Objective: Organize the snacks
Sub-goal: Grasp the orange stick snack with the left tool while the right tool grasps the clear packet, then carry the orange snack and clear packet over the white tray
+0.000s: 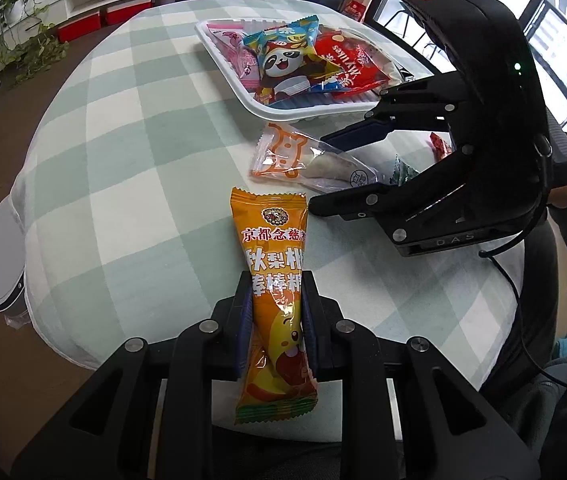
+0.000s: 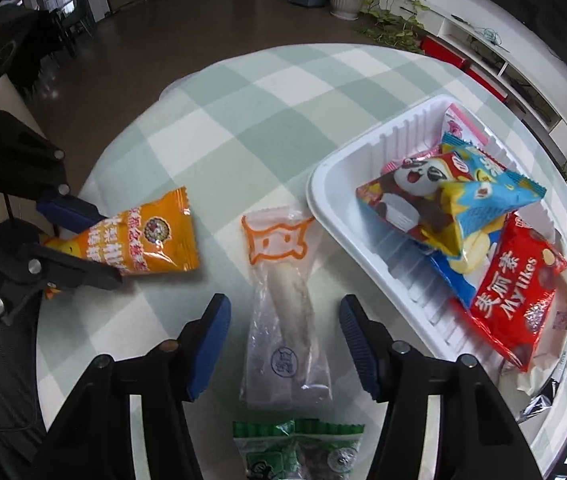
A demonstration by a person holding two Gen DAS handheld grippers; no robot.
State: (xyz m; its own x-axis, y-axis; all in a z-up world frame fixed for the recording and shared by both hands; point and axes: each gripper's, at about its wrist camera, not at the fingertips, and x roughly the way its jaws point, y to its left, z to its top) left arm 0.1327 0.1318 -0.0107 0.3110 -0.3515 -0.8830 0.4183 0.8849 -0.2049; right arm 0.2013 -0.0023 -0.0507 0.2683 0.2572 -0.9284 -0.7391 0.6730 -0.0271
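Note:
My left gripper (image 1: 276,280) is shut on an orange lollipop packet (image 1: 275,264) and holds it just over the checked tablecloth; it also shows in the right wrist view (image 2: 151,236). My right gripper (image 2: 283,304) is open, its fingers either side of a clear packet with an orange cat outline (image 2: 283,300), which lies flat on the cloth. In the left wrist view the right gripper (image 1: 323,168) stands over that packet (image 1: 303,156). A white tray (image 2: 343,184) at the right holds several snack packets.
A green packet (image 2: 295,448) lies on the cloth just behind the clear packet. The round table's edge (image 2: 95,168) curves close on the left. A red packet (image 1: 439,146) lies behind the right gripper. A low shelf unit and plants stand beyond the table.

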